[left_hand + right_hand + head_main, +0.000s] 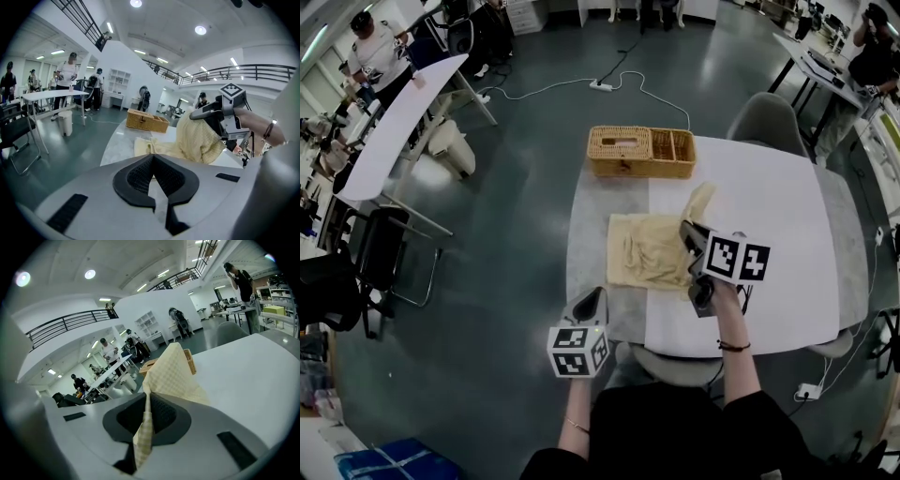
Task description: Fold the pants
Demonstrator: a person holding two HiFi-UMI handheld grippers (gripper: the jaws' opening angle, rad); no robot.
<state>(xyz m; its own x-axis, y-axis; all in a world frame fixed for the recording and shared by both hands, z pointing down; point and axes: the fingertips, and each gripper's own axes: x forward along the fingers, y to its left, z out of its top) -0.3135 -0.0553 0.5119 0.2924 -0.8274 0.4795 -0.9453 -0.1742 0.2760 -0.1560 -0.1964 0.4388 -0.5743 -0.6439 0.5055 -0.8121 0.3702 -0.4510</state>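
Yellow pants (176, 373) tight in right tool (146, 399); left tool (152, 161) closed, empty.

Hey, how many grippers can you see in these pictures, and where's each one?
2. The left gripper is by the table's near left corner, jaws together and empty. The right gripper is over the table, jaws shut on the yellow pants. None seems hidden.
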